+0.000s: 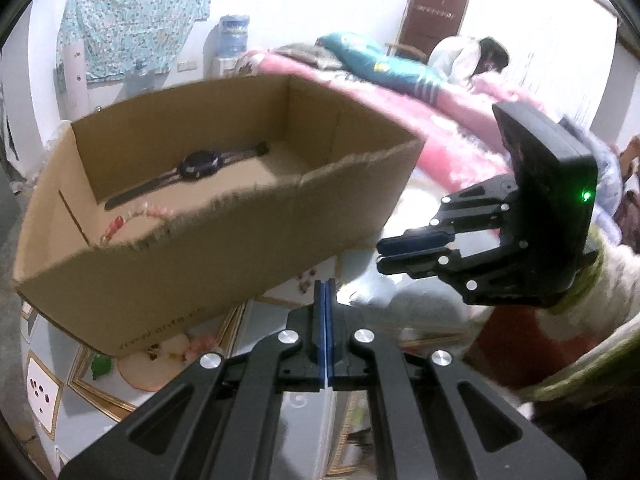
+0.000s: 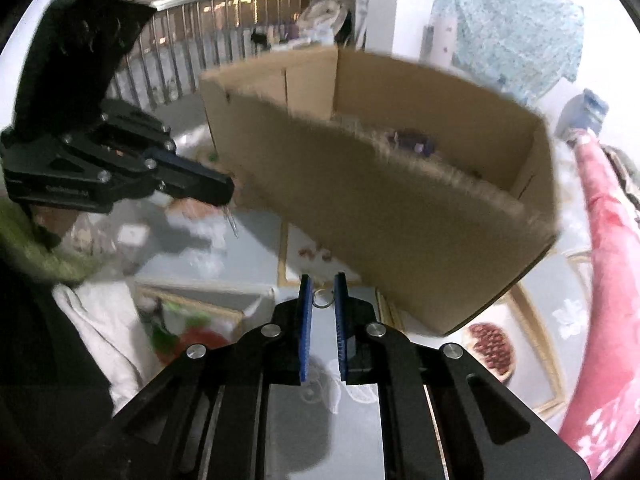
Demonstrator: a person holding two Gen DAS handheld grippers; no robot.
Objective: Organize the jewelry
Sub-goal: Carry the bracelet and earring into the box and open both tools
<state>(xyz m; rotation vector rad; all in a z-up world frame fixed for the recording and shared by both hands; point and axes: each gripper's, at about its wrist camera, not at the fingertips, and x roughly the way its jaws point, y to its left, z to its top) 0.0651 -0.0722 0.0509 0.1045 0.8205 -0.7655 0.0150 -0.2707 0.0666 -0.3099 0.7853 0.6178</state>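
An open cardboard box (image 1: pixel 240 256) stands on the table and holds a dark wristwatch (image 1: pixel 196 166) and a pink bead bracelet (image 1: pixel 132 220). The box also shows in the right wrist view (image 2: pixel 400 216). My left gripper (image 1: pixel 325 286) is shut in front of the box; in the right wrist view it (image 2: pixel 226 192) pinches a thin silvery piece of jewelry (image 2: pixel 232 222) that hangs from its tips. My right gripper (image 2: pixel 323 292) is shut on a small metal ring (image 2: pixel 322 299) near the box's corner. It also shows in the left wrist view (image 1: pixel 382 252).
A patterned tablecloth (image 1: pixel 44 392) with fruit prints covers the table. A pink blanket (image 1: pixel 440 120) lies on a bed behind the box, with a person on it. White cloth (image 2: pixel 100 320) lies at the table's left side.
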